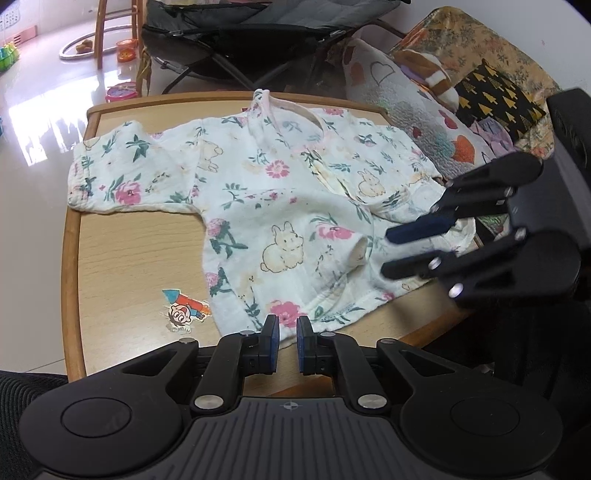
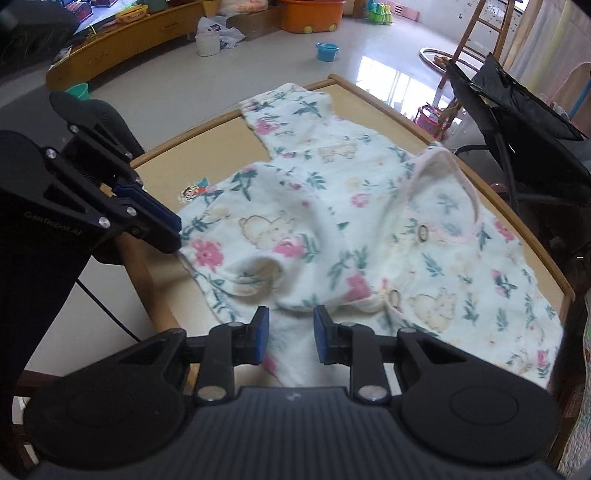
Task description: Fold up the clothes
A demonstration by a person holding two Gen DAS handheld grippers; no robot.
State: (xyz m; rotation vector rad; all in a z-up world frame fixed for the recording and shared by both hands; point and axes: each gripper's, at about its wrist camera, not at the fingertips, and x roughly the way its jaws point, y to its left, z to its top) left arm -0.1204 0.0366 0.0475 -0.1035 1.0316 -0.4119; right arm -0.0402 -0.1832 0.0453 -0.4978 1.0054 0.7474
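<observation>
A white baby shirt (image 1: pixel 280 192) (image 2: pixel 332 221) with pink flowers, rabbits and a pink-trimmed neck lies spread on a small wooden table (image 1: pixel 129 258) (image 2: pixel 221 129). One sleeve is laid flat to the left in the left wrist view. The other side is bunched inward over the body. My left gripper (image 1: pixel 288 326) (image 2: pixel 175 232) has its pads nearly together at the near hem. Whether cloth is pinched between them I cannot tell. My right gripper (image 2: pixel 291 328) (image 1: pixel 389 251) hovers over the bunched side with its jaws apart, and cloth shows below the gap, unpressed.
A cartoon sticker (image 1: pixel 183 310) (image 2: pixel 194 190) is on the tabletop beside the shirt. A black folding chair (image 1: pixel 240 37) (image 2: pixel 517 122) stands behind the table. Patterned cushions (image 1: pixel 443 92) lie to the right. Toys, an orange tub (image 2: pixel 310 14) and a blue bucket (image 2: pixel 327 51) sit on the floor.
</observation>
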